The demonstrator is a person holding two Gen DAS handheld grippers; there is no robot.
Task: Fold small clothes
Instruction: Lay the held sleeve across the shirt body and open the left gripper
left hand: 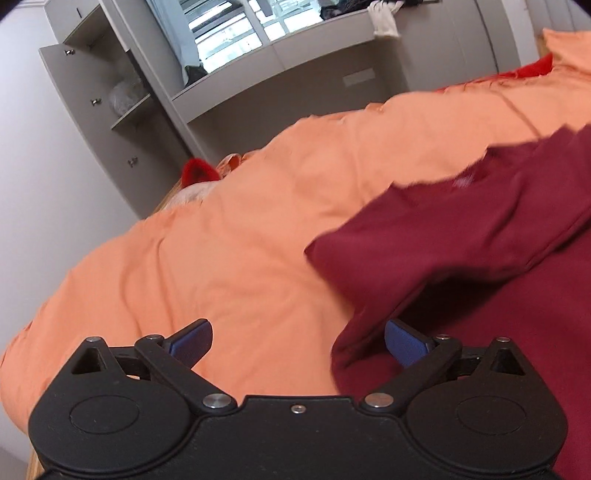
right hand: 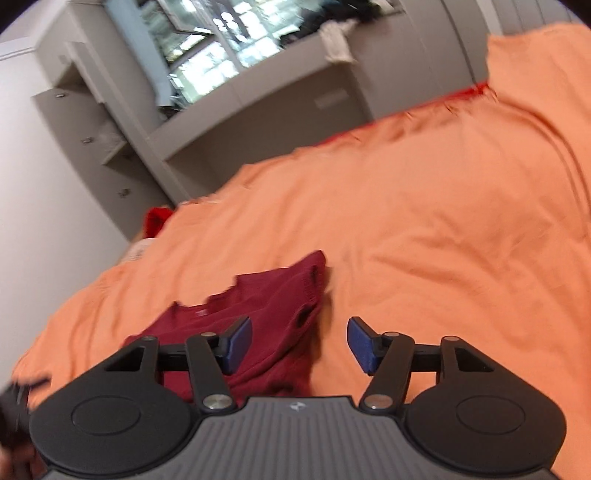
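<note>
Landmark: the orange bed cover (left hand: 236,236), which fills the middle of both wrist views; all places below are given from it.
Garment: a dark red garment (left hand: 461,236) lies on the orange bed cover, at the right side of the left wrist view. One folded part of it lies across the rest, and its edge reaches toward the middle of the cover.
Garment in the other view: the same dark red garment (right hand: 266,314) lies on the cover at the lower left of centre, bunched, with small dark holes near its right edge. The picture is blurred there.
Left gripper: the left gripper (left hand: 298,341) hangs above the cover with its jaws spread wide. Nothing is between the blue pads (left hand: 192,341). The right pad is over the edge of the garment; whether it touches the cloth cannot be told.
Right gripper: the right gripper (right hand: 300,343) has its jaws partly apart, narrower than the left one. Its left pad (right hand: 238,343) is over the garment and its right pad is over bare cover. No cloth is pinched between them.
Cabinet: a grey cabinet (left hand: 122,122) with open shelves stands beyond the far edge of the cover.
Window: a window (left hand: 236,33) is above a grey ledge behind the cover.
White cloth: a white cloth (left hand: 384,18) hangs over that ledge.
Red item: a bright red item (left hand: 197,171) shows at the far left edge of the cover, beside the cabinet.
</note>
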